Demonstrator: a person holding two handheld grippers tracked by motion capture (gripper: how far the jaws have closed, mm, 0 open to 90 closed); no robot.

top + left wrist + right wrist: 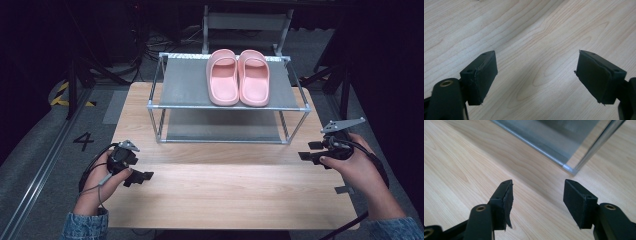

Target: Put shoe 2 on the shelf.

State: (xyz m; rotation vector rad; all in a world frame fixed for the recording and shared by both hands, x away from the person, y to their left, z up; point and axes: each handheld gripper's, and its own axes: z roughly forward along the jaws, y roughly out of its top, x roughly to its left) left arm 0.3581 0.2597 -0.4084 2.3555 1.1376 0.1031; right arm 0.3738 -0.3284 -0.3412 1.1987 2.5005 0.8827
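Pink slippers (pixel 238 77) on rack (pixel 200 106), both grippers empty, spread

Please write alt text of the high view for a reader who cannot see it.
A pair of pink rubber slippers sits side by side on the top grey shelf of a two-tier metal rack on a light wooden table. Nearer the camera, a person's hands hold the open left gripper and the right gripper apart, both empty.
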